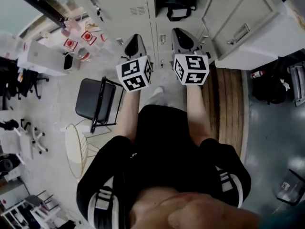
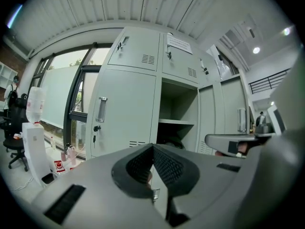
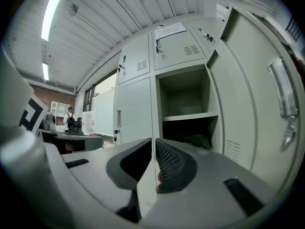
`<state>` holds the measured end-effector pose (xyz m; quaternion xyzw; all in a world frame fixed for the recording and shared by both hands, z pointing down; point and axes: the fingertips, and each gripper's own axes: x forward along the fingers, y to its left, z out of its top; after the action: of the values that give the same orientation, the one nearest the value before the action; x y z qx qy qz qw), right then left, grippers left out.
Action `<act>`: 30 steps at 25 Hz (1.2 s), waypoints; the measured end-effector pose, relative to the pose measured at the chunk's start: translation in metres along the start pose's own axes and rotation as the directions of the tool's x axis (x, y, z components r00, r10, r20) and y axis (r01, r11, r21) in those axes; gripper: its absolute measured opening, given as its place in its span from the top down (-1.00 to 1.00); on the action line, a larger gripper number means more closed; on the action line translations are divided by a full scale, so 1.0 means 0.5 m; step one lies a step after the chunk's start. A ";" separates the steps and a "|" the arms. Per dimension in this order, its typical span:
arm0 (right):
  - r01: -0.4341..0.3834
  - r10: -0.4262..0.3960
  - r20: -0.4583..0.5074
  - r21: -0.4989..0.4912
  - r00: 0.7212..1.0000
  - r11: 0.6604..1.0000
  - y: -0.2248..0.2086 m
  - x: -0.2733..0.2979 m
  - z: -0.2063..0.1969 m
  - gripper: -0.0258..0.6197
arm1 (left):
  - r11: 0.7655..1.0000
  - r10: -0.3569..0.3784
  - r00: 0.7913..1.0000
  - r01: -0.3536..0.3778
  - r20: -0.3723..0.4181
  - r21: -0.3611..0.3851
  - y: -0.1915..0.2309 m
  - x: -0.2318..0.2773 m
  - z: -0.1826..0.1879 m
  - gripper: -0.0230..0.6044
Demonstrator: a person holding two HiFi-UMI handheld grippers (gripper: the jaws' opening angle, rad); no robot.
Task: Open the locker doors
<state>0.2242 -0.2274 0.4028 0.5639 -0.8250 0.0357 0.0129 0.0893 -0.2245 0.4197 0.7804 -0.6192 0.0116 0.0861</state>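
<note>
Locker doors point(image 2: 143, 56) are in neither grip. The left gripper point(image 2: 153, 146) has its jaws pressed together on nothing. The right gripper point(image 3: 153, 140) shows only a hairline slit between its jaws, also empty. Both point about level at the bank of lockers and are well short of it.

Straight ahead is the open locker point(image 3: 183, 97), its door point(image 3: 252, 109) swung out just beside the right gripper. Left of it the tall door point(image 2: 125, 113) is shut, with a handle point(image 2: 101, 109) and a lock point(image 2: 96, 128) under it. The small doors above are shut too.

The risks, as I judge them:
- Jaws this narrow would butt the handle rather than straddle it.
- If the tall door is locked, the jaws would slip off under a pull.
- The right gripper could knock the swung-out door.
- The chair point(image 1: 95, 99), close at the left, could catch a backward step.
</note>
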 end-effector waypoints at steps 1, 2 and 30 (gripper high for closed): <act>-0.007 0.007 -0.004 0.000 1.000 1.000 0.005 0.004 -0.004 0.80 | 1.000 0.002 1.000 -0.002 -0.002 0.005 0.004 -0.001 -0.002 0.89; -0.012 0.012 -0.007 0.000 1.000 1.000 0.010 0.008 -0.007 0.80 | 1.000 0.004 1.000 -0.004 0.000 0.004 0.008 -0.001 -0.003 0.89; -0.062 0.063 -0.017 0.035 0.998 0.997 0.062 0.057 -0.038 0.83 | 0.997 0.076 0.996 -0.076 -0.044 -0.012 0.082 -0.011 -0.042 0.89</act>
<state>0.1849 -0.2412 0.4222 0.5375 -0.8414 0.0555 0.0095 0.0500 -0.2249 0.4446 0.7553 -0.6465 0.0274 0.1045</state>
